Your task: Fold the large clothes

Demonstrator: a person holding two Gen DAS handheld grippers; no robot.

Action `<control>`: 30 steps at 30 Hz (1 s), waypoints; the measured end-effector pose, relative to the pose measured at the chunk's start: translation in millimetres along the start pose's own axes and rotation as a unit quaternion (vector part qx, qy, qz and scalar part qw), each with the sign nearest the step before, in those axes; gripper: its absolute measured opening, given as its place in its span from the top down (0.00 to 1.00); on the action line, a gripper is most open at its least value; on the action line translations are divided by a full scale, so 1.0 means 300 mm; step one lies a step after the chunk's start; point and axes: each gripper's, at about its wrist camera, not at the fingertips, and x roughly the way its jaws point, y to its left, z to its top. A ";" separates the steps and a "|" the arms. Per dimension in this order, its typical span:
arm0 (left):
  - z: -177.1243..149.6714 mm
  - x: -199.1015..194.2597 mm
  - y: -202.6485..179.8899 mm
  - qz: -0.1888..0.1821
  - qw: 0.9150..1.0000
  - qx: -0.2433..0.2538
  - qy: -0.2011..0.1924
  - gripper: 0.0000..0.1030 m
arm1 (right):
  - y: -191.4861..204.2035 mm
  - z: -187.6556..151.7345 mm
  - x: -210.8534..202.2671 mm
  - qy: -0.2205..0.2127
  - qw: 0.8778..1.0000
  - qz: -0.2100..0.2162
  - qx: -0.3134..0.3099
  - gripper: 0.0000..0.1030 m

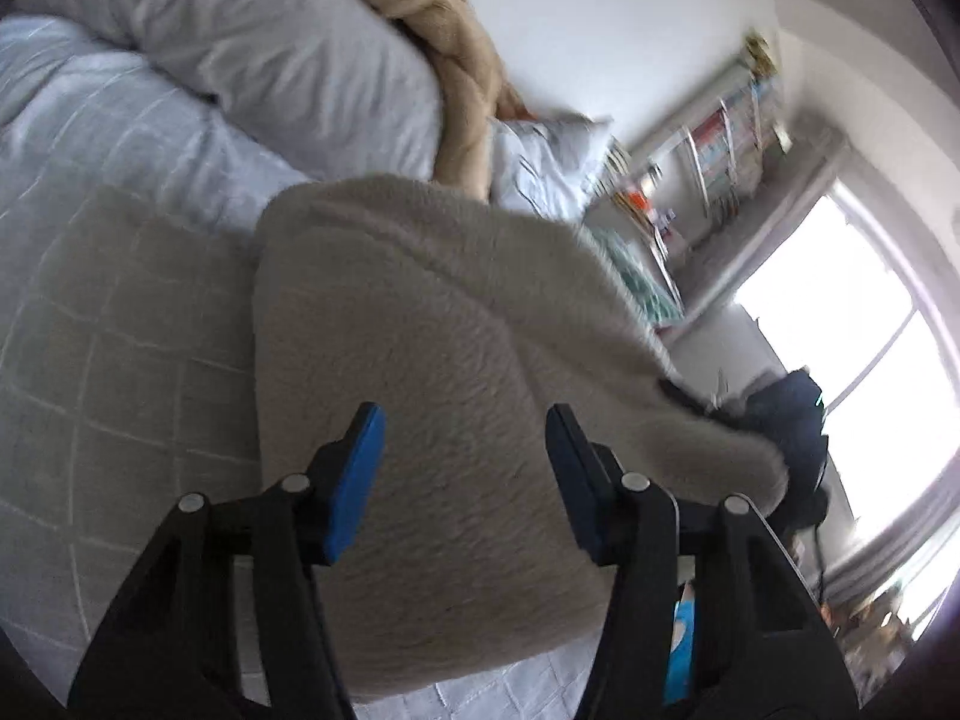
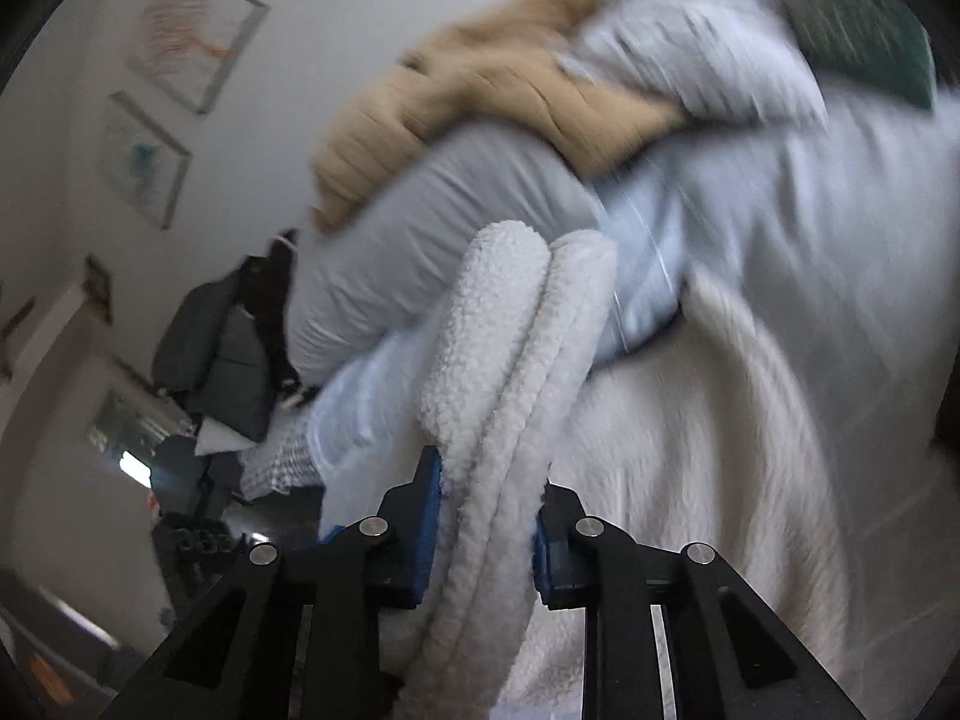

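Cream fleece garment (image 1: 432, 360) draped over a grid-quilted bed (image 1: 108, 360), left gripper (image 1: 465, 450) spread wide above its nubby pile, right gripper (image 2: 489, 504) clamping bunched, rope-like fleece folds, framed pictures (image 2: 180, 48) visible only there, bookshelf (image 1: 708, 144) only left.

light: daylight from a blown-out window (image 1: 864, 348) to the right of the left gripper (image 1: 465, 468) | right view: dimmer, grey | blur: motion smear on pillows (image 2: 750, 192) ahead of the right gripper (image 2: 489, 510) | edges: fisheye bending, dark corners
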 end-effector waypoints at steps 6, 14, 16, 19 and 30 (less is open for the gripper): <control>-0.120 0.126 -0.049 0.022 0.994 0.070 0.083 0.45 | -0.250 -0.037 0.023 0.023 0.990 -0.137 0.041 0.77; -0.168 0.161 -0.085 0.074 0.985 0.135 0.083 0.45 | -0.404 -0.081 -0.007 0.056 0.948 -0.309 0.042 0.85; -0.172 0.167 -0.106 0.087 0.981 0.152 0.080 0.42 | -0.324 -0.048 -0.064 0.018 0.958 -0.286 0.030 0.75; -0.196 0.190 -0.145 0.110 0.973 0.186 0.077 0.40 | -0.166 -0.027 -0.099 -0.023 0.967 -0.253 -0.008 0.72; -0.235 0.207 -0.173 0.131 0.957 0.242 0.086 0.40 | -0.063 -0.148 0.277 0.051 0.960 -0.262 -0.087 0.75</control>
